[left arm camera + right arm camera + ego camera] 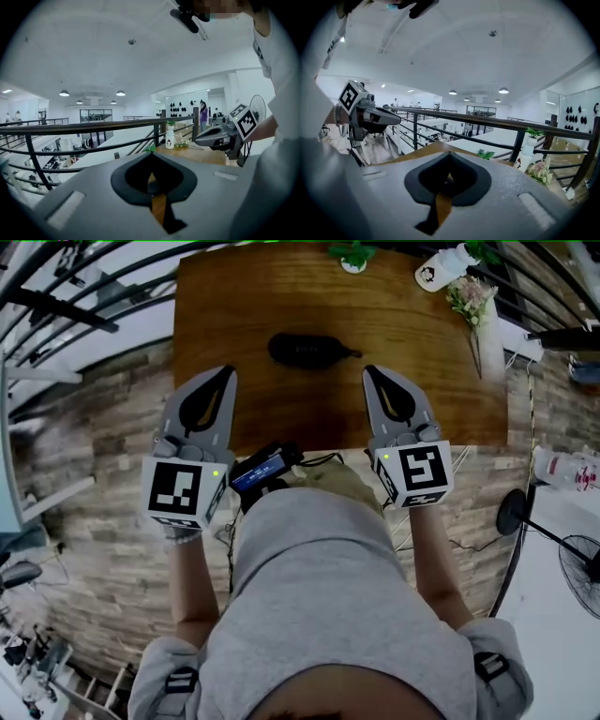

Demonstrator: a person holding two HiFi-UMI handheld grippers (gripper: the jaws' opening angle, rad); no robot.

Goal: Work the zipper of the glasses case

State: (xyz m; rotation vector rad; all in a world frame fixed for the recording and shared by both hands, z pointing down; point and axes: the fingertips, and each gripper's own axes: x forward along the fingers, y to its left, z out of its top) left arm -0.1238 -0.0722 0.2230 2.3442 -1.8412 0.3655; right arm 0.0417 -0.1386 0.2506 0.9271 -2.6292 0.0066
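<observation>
A black glasses case (307,350) lies on the wooden table (234,306), its zipper pull pointing right. My left gripper (228,371) hangs near the table's front edge, left of and nearer than the case, jaws shut and empty. At the same height to the right, my right gripper (368,371) is shut with nothing in it. Neither touches the case. In the left gripper view the shut jaws fill the foreground and the right gripper (199,139) shows at the right. The right gripper view shows the left gripper (397,120) at its left. The case is hidden in both gripper views.
A white bottle (444,266), a small potted plant (353,255) and a flower bunch (472,298) stand at the table's far edge. Black railings (84,306) run behind and left. A fan on a stand (572,559) is on the floor at the right.
</observation>
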